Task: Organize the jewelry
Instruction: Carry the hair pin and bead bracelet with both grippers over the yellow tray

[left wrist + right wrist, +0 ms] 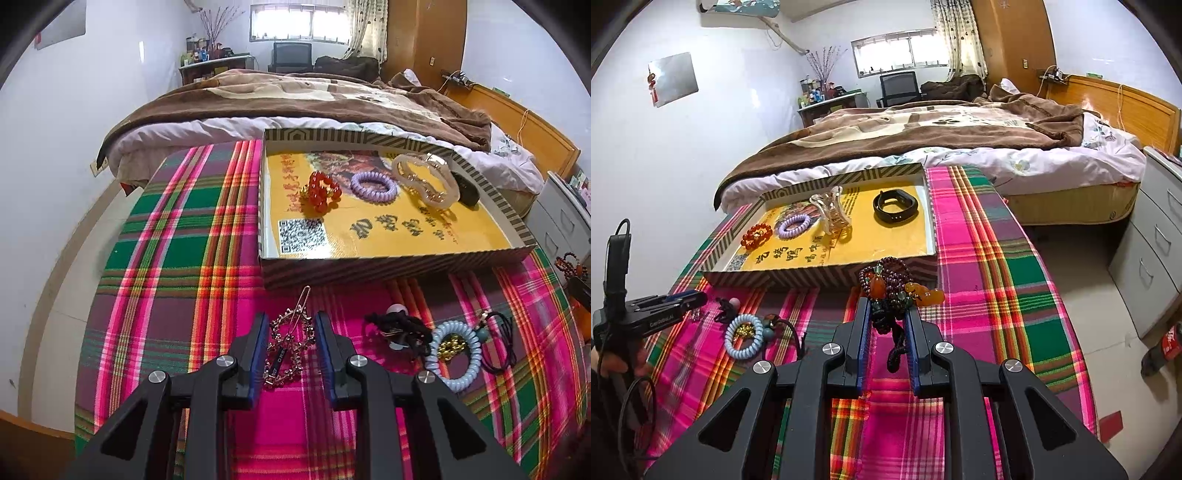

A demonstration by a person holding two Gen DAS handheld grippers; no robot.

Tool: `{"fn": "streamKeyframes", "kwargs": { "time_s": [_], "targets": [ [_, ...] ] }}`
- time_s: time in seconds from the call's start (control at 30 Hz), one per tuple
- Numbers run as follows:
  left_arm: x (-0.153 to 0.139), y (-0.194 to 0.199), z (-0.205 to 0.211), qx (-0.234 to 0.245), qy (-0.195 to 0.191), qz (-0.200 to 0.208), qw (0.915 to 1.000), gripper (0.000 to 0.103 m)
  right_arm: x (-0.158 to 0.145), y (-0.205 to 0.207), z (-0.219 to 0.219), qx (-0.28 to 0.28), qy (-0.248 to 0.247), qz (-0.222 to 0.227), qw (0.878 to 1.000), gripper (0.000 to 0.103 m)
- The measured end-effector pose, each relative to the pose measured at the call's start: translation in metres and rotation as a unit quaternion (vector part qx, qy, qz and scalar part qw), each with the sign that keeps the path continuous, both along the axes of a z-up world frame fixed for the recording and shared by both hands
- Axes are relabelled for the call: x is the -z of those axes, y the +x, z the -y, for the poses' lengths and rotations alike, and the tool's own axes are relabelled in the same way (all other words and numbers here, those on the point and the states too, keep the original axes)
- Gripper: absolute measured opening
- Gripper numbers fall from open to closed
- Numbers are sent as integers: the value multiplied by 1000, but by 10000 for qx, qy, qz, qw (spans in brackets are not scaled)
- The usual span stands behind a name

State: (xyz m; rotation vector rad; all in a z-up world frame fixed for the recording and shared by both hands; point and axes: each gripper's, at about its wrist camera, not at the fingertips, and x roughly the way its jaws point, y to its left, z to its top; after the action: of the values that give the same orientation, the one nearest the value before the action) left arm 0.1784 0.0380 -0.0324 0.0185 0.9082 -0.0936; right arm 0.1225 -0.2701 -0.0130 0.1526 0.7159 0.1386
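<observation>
Two grippers work over a plaid cloth (177, 258) beside a bed. Left gripper (291, 332) sits low over the cloth, jaws parted, with a rhinestone hair clip (290, 339) lying between the blue pads; pads look just beside the clip, cannot tell if they touch it. Right gripper (886, 321) has its jaws partly closed around a dark beaded bracelet bunch (894, 280) with orange stones and a dark tassel hanging down between the fingers; it appears gripped and sits just in front of the box's near wall.

Shallow striped box (388, 267) with a yellow printed floor sits on the cloth. Inside it: red bead bracelet (321, 190) at left, purple coil hair tie (373, 186) just beside it, clear claw clip (424, 179) further right, black smart band (895, 206) toward the far right side.

Loose on the cloth, near the left gripper: black cord tangle with a pale bead (399, 326), light blue coil hair tie (456, 354) with a small gold piece inside its ring, black elastic loop (502, 343) just beside it.
</observation>
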Motion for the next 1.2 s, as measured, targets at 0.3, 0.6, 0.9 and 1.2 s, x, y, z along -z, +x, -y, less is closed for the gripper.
{"fn": "streamKeyframes", "kwargs": {
  "time_s": [0.3,0.6,0.9,1.2],
  "targets": [
    [-28,-6,4,136,-44,261,9996,23,-24,6,-6,-92,-94,274,9995,18],
    [-53,11,17,332,-168,439,9983,23,-40,33,-17,-245,-257,384,9986,18],
    [-48,53,43,534,-409,274,9974,23,-28,89,-25,-379,-446,93,9982,18],
    [-18,89,69,643,-406,-74,9971,23,7,129,-28,-458,-714,-394,9956,18]
  ]
}}
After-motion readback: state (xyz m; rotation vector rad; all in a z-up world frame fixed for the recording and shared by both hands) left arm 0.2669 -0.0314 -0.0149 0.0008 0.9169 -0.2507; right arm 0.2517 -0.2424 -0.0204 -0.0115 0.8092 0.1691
